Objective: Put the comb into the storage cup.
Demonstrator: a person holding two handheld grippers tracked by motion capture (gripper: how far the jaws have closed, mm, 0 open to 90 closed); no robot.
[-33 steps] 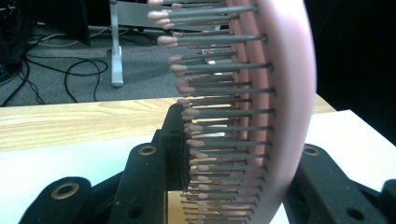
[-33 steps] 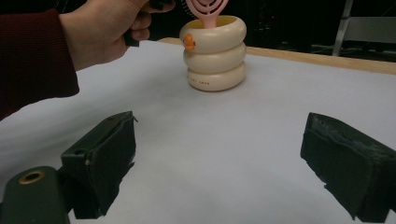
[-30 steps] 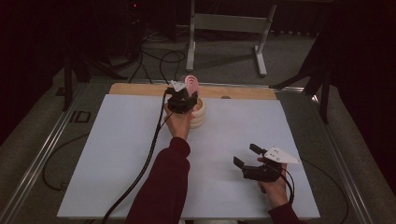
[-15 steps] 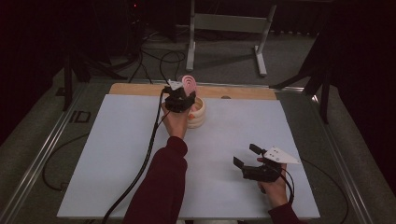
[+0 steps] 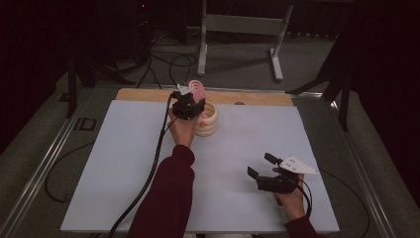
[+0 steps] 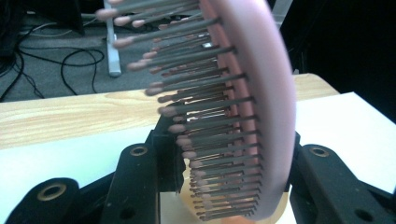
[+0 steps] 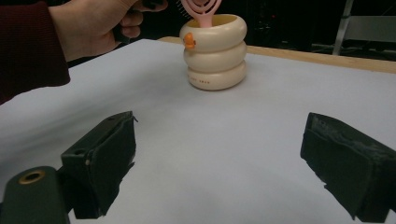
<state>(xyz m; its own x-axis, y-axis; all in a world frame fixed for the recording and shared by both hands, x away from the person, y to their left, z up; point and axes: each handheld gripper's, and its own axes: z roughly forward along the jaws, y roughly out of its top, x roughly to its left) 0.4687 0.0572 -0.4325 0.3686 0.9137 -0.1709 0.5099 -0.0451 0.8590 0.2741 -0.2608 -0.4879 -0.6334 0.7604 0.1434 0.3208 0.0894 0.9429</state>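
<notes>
Your left tool [image 5: 190, 101] had just started loosening around the pink brush [image 6: 243, 116], now standing in the cream holder [image 5: 207, 119]. Drop-off looked basically done. Your right tool [image 5: 262, 171] sat wide open, empty.

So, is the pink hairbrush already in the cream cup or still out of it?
In. The pink hairbrush stands handle-down in the cream cup, head above the rim; the left tongs are around its head.
</notes>
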